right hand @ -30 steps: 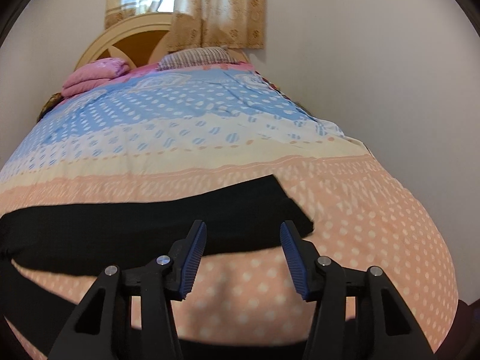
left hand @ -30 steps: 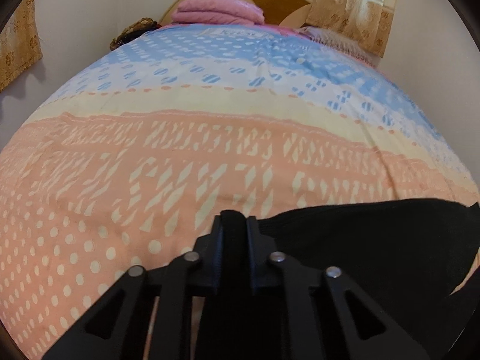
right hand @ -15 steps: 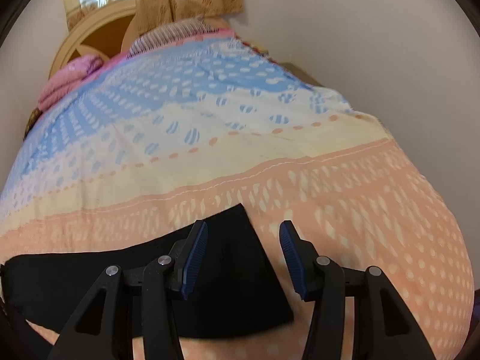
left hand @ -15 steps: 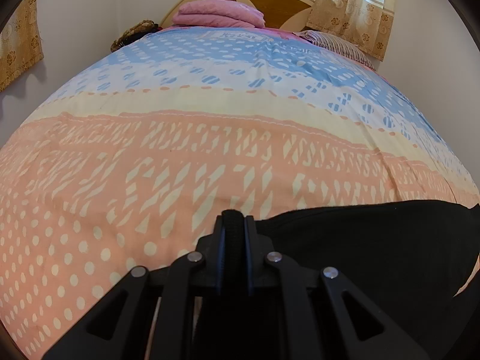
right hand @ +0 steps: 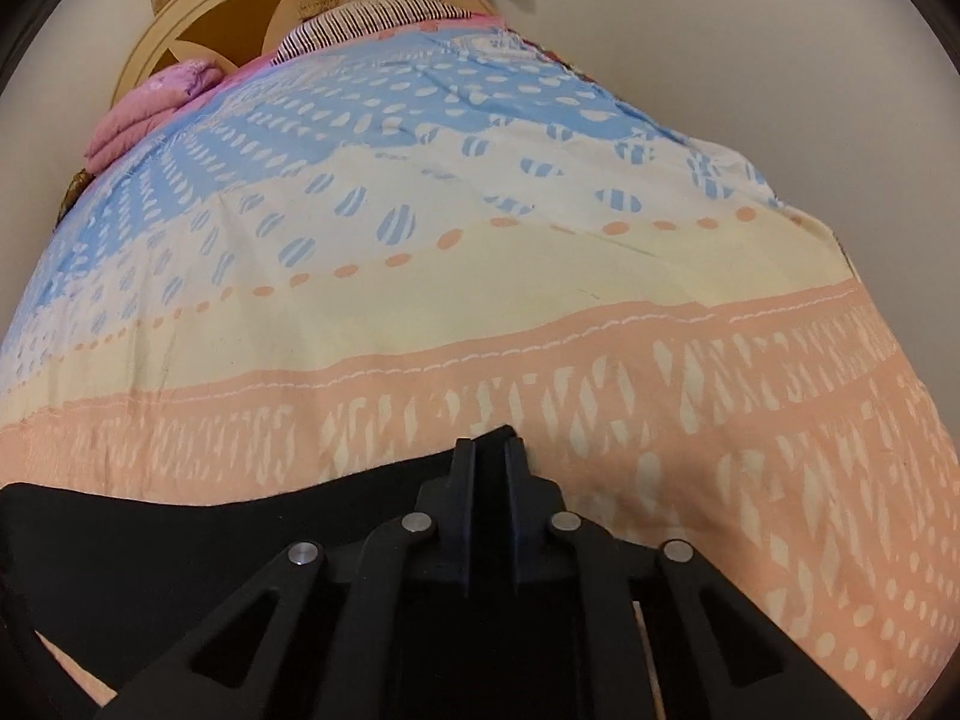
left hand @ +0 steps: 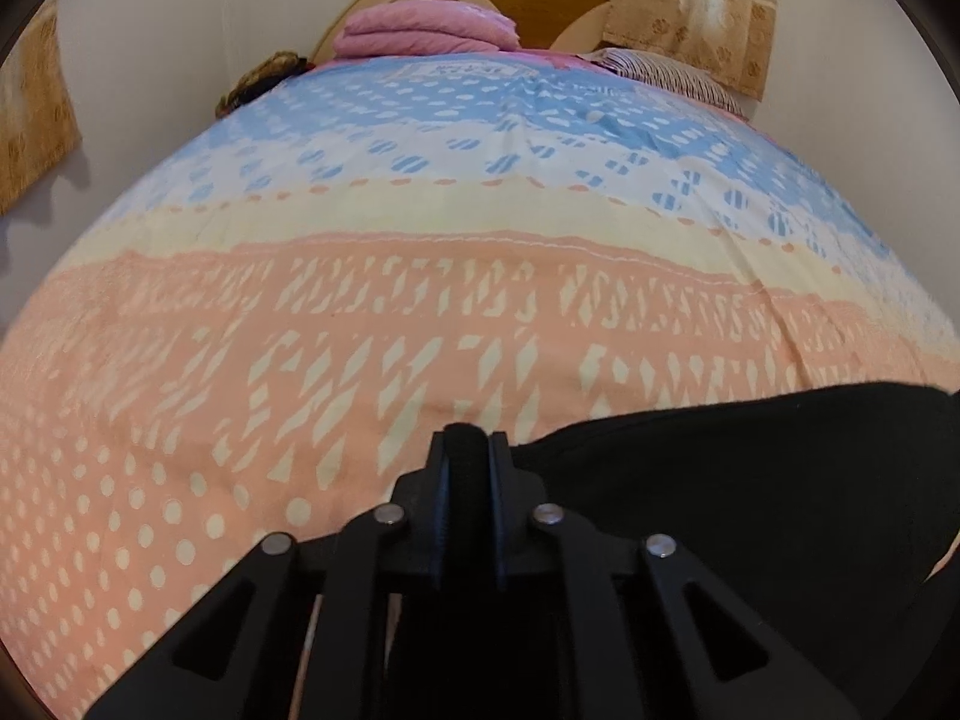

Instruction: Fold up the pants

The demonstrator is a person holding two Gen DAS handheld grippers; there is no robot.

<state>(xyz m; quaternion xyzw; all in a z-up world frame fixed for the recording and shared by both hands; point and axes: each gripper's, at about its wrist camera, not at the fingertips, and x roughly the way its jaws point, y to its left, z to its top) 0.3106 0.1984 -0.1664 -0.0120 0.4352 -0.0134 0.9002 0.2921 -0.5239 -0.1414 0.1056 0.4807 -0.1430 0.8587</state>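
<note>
Black pants (left hand: 750, 480) spread flat across near, peach-patterned end of bedspread (left hand: 420, 312), running crosswise between both views. Left gripper (left hand: 468, 438) clamped fully down on one end of fabric, cloth bunched between pads. Right gripper (right hand: 489, 450) likewise pinched tight on a corner at opposite end (right hand: 180, 534). Judged: both ends held so garment can be lifted and doubled over evenly. No containers in view. Folded pink blanket (left hand: 426, 33) and striped pillow (right hand: 372, 15) at headboard, well apart.
</note>
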